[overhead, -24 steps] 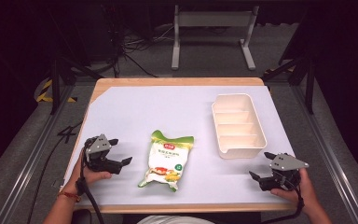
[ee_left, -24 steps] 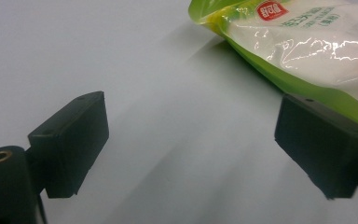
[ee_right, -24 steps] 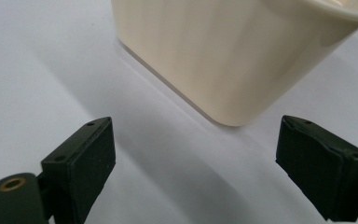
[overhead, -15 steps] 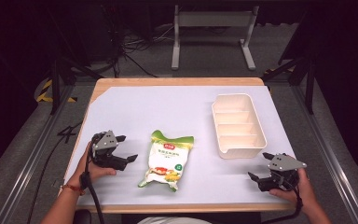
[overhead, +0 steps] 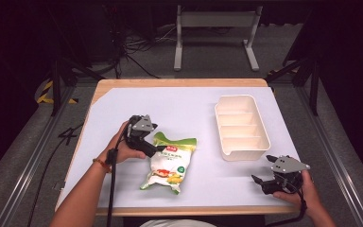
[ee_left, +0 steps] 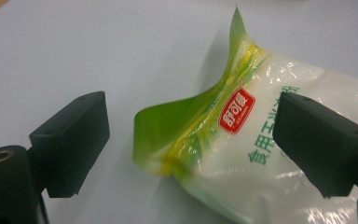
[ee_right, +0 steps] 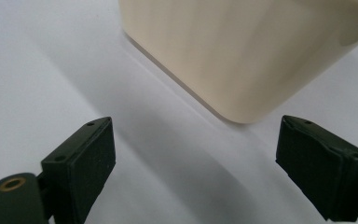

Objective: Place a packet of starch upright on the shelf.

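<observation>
- Two black two-jaw grippers work over a white-covered table (overhead: 123,104) with a bare wooden rim; wide open room lies across its far half and between the bag and the tray.
- The green-and-white plastic food bag (overhead: 168,161) lies flat near the middle front, its lower end close to the near edge.
- The cream plastic tray with four compartments (overhead: 241,126) sits at the right (near that edge).
- The left gripper (overhead: 152,147) reaches the bag's upper left corner; in the left gripper view (ee_left: 191,140) its jaws stand apart, straddling the green crimped corner (ee_left: 186,126), unclenched.
- The left forearm angles in from the bottom.
- The right gripper (overhead: 261,181) rests near the front right corner, jaws spread, grasping nothing, facing the tray's corner (ee_right: 242,60).
</observation>
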`<state>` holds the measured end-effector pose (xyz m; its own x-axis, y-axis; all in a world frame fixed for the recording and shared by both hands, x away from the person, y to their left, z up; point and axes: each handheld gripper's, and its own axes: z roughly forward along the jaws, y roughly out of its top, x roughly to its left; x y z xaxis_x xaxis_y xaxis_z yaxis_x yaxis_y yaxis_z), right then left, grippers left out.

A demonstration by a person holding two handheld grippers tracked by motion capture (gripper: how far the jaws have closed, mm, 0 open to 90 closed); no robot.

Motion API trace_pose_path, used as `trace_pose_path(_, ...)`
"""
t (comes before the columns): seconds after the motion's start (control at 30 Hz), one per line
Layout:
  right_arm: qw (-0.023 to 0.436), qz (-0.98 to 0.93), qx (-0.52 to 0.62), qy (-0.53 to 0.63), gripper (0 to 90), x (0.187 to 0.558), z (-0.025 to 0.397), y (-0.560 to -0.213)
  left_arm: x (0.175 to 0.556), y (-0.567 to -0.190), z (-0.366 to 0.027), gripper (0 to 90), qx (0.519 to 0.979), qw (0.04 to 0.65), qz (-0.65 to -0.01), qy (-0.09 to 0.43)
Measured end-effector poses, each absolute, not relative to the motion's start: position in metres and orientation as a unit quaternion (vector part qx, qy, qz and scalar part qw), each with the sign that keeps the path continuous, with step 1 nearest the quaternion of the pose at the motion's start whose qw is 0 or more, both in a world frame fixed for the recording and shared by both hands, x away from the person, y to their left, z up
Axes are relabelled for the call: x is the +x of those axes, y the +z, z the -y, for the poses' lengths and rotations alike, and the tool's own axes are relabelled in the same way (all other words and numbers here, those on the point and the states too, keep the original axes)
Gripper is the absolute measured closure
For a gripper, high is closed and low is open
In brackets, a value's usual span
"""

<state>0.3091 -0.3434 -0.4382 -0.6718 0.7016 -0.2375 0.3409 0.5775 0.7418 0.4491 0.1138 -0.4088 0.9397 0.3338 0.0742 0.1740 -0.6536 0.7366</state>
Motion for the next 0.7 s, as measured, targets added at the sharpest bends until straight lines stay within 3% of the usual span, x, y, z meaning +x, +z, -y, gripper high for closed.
trace_pose_path(0.43,0.258,-0.855,0.303,0.332,11.5,0.31,0.342,-0.441,0.465,-0.426,-0.079,15.0,0.935,0.341,-0.089,0.036)
trace_pose_path(0.5,0.257,-0.856,0.303,0.33,11.5,0.31,0.341,-0.442,0.464,-0.421,-0.077,23.6,0.944,0.324,-0.061,0.033)
trace_pose_path(0.7,0.252,-0.859,0.304,0.326,11.4,0.311,0.341,-0.443,0.472,-0.405,-0.059,26.2,0.973,0.23,-0.019,-0.021)
